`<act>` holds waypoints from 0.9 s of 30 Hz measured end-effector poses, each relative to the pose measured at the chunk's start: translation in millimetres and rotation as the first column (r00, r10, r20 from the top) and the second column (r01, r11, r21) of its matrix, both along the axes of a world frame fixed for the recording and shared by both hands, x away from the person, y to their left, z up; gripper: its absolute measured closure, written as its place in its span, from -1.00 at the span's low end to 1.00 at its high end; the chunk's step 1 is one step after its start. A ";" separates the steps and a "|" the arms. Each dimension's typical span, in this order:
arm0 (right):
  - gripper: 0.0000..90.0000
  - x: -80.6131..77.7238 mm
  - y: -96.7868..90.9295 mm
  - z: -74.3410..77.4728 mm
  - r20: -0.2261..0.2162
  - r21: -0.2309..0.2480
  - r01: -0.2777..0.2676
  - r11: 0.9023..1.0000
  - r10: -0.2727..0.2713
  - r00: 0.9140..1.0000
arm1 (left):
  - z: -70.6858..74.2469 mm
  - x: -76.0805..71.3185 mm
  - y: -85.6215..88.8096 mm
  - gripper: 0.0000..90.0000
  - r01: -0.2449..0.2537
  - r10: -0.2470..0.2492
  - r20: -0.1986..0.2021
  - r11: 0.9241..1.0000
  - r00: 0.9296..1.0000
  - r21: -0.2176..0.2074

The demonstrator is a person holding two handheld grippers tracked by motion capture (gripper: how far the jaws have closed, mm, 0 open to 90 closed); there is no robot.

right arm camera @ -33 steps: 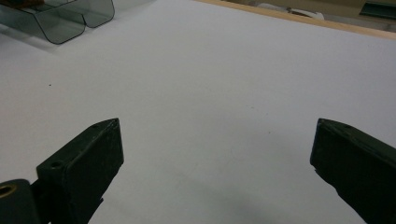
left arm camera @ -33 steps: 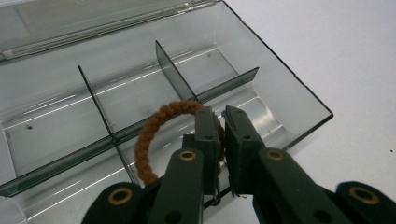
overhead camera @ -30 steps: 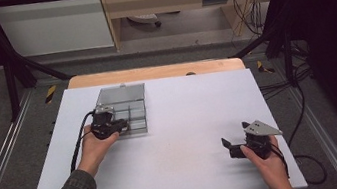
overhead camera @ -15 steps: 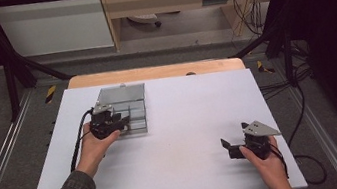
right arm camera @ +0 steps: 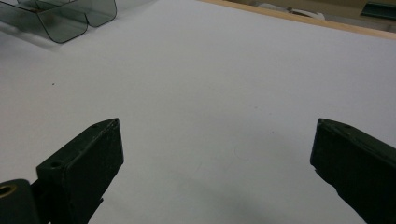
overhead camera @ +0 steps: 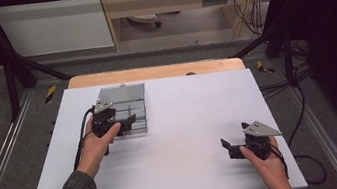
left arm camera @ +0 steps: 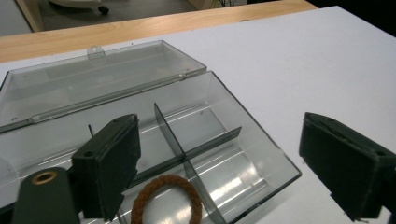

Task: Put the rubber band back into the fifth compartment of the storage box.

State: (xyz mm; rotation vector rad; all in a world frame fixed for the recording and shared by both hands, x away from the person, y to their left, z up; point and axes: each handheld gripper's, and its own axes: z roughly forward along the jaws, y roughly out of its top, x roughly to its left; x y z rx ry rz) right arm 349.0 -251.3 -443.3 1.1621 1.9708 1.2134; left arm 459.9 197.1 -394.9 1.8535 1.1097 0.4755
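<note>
In the high view the left gripper [overhead camera: 119, 123] sits over the near edge of a clear plastic compartment box [overhead camera: 126, 96] with its lid laid back, jaws having just been opening; what lies in the box is too small to make out here. The right gripper [overhead camera: 232, 145] rests well apart on the white table [overhead camera: 186, 122], jaws spread with nothing between them. In the left gripper view the jaws stand wide; a brown braided ring [left arm camera: 166, 200] lies free in a near compartment, beside the left jaw, touched by neither pad, its lower edge cut off by the frame. In the right gripper view the jaws gape over bare tabletop, the box's corner [right arm camera: 60, 21] far ahead of the left jaw.
</note>
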 end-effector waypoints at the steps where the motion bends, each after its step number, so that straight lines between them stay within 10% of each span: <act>1: -0.93 0.0 0.0 0.0 0.000 0.000 0.000 1.000 0.000 1.000 | 1.3 -0.1 -0.3 -0.73 -0.001 0.001 0.007 1.000 1.000 -0.003; 27: -0.94 -0.5 0.1 -0.4 0.002 0.007 0.004 1.000 -0.004 1.000 | 21.3 -11.3 1.1 -0.88 0.036 -0.031 0.066 0.997 0.997 -0.065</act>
